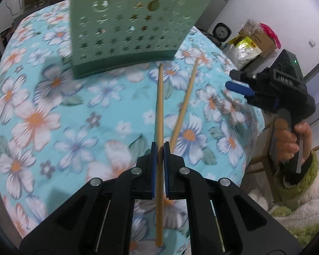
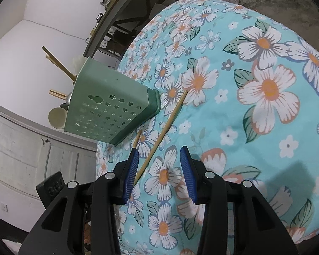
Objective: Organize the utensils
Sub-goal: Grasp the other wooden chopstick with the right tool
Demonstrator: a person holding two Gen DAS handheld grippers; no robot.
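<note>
A flowered tablecloth [image 1: 53, 116] covered the table. The left gripper [image 1: 159, 148] was clamped on one chopstick [image 1: 160, 106], pointing toward the green holder [image 1: 127, 31] ahead, probably next tilting it in. The second chopstick [image 2: 163, 133] lay just ahead of the right gripper [image 2: 159, 165], whose fingers stood apart.

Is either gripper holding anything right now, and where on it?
The left gripper is shut on one chopstick, gripping it partway along its shaft. The right gripper is open and holds nothing.
</note>
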